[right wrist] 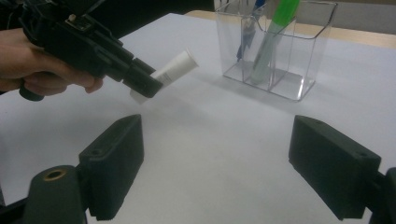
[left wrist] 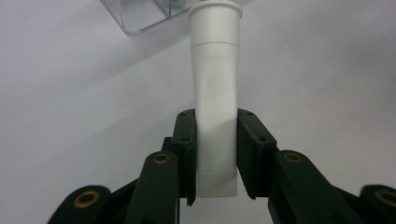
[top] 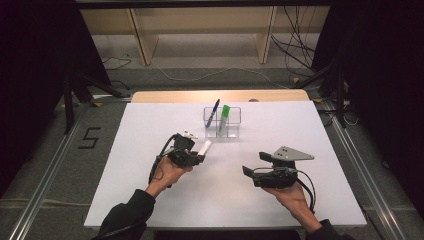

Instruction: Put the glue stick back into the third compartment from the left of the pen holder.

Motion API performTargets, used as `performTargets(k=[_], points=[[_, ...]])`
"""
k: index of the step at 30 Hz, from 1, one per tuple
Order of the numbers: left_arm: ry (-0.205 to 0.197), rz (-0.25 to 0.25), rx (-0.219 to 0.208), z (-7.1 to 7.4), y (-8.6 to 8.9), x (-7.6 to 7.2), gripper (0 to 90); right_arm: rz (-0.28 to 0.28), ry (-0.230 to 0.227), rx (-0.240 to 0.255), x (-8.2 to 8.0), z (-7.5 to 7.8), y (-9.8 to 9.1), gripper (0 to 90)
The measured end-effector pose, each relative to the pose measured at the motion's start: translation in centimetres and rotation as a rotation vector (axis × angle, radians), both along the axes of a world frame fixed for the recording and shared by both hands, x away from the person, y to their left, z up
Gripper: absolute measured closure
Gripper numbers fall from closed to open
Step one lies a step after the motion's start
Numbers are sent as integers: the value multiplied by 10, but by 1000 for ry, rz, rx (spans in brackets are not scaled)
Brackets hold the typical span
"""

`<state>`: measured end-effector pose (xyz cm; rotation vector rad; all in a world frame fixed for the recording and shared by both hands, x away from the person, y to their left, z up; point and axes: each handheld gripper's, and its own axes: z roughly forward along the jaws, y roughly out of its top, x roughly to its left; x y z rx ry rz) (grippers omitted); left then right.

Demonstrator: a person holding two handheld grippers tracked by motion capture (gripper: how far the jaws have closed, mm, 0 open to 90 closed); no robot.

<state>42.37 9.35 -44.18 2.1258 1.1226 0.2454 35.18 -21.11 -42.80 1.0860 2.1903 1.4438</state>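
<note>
A white tube [left wrist: 216, 93] with its cap pointing away sits between the jaws of my left gripper [left wrist: 216, 123], which is shut on the tube's flat crimped end. In the high view the left gripper [top: 201, 157] holds the tube [top: 204, 147] left of the table's middle, angled toward a clear organizer [top: 235, 131]. The right gripper view shows the tube [right wrist: 175, 67] tilted cap-up, with a shadow on the table under it. My right gripper [top: 255, 164] rests at the front right, open, with nothing between its jaws [right wrist: 224, 158].
The clear organizer [right wrist: 299, 60] stands at the back middle of the white table [top: 150, 200] and holds a green marker [top: 224, 117] and a blue pen [top: 214, 112]. Wooden shelving and cables lie beyond the table's far edge.
</note>
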Motion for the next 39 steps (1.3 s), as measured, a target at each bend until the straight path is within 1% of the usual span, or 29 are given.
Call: performTargets(k=[4, 6, 7, 8, 9, 10, 12, 14, 15, 18, 20, 23, 25, 28, 32, 34, 36, 39], points=[[-39, -5, -35, 6, 1, -8, 707, -2, 2, 19, 0, 2, 0, 190], [-66, 1, -62, 8, 1, -12, 706, 0, 3, 29, 1, 2, 0, 190], [-86, 5, -75, 10, 0, -15, 707, -1, 5, 35, 1, 3, 0, 191], [-98, 0, -77, 11, 0, -17, 706, -3, 12, 44, 1, 3, 0, 191], [-116, -2, -91, 12, 0, -20, 706, -2, 13, 49, 1, 4, 1, 191], [-126, -1, -106, 13, 0, -23, 706, 1, 7, 53, 1, 4, 1, 191], [-151, -9, -106, 14, 1, -27, 707, 6, 8, 63, 2, 6, 3, 191], [-168, -11, -123, 15, 3, -32, 706, 20, 3, 70, 2, 8, 5, 191], [-176, -6, -142, 16, 3, -34, 706, 24, 5, 75, 1, 8, 7, 191], [-200, -12, -158, 19, 7, -41, 706, 39, 8, 89, 1, 10, 12, 191], [-213, -17, -167, 19, 8, -46, 707, 45, 19, 104, 1, 11, 14, 191], [-227, -14, -182, 18, 9, -53, 706, 51, 39, 130, 4, 12, 18, 193], [-235, -12, -194, 18, 9, -55, 707, 57, 44, 144, 5, 13, 20, 193], [-243, -18, -208, 18, 7, -58, 706, 60, 39, 154, 6, 15, 23, 194], [-252, -18, -218, 18, 5, -61, 706, 70, 42, 186, 8, 18, 28, 197], [-256, -15, -229, 18, 5, -63, 706, 74, 48, 194, 10, 19, 31, 198], [-256, -22, -223, 18, 4, -65, 706, 80, 48, 195, 11, 20, 34, 199], [-257, -20, -236, 18, 3, -67, 706, 90, 46, 195, 13, 21, 39, 208]])
